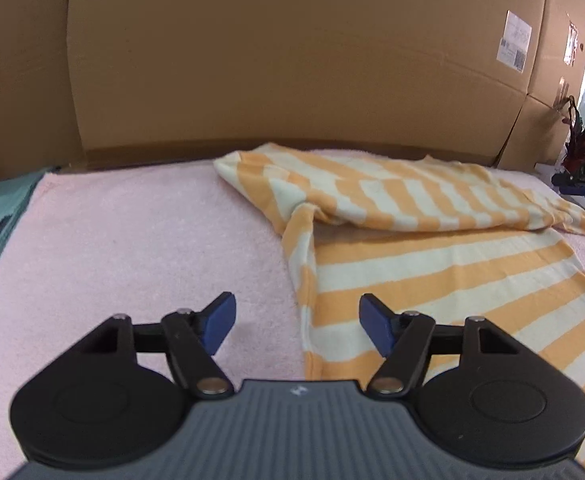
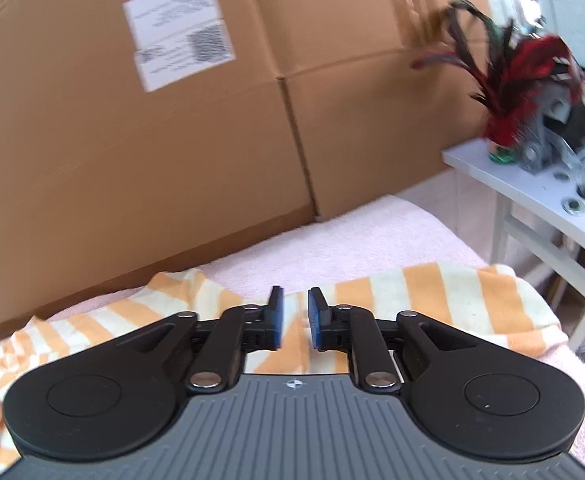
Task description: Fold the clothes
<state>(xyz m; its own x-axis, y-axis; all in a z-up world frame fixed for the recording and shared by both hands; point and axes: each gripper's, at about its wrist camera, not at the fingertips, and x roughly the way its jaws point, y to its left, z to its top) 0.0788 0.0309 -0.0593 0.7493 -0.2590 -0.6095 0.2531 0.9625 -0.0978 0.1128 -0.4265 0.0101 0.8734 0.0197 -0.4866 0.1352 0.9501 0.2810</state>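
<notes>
- Your left gripper (image 1: 296, 320) has its jaws spread wide and holds nothing. It hangs over the near left edge of the shirt (image 1: 432, 264), one pad over the pink towel (image 1: 132, 248).
- Your right gripper (image 2: 294, 318) has its jaws parted by a narrow gap, with no cloth pinched between them.
- The shirt lies on the towel toward its right side, with its far part folded over near the boxes (image 1: 292, 60).
- Risk: closing the left jaws here may catch the towel with the hem, and the lift would drag both.
- Risk: a single-layer pinch may pull the far fold open.
- Risk: a wide right swing may strike the side table (image 2: 532, 192).
</notes>
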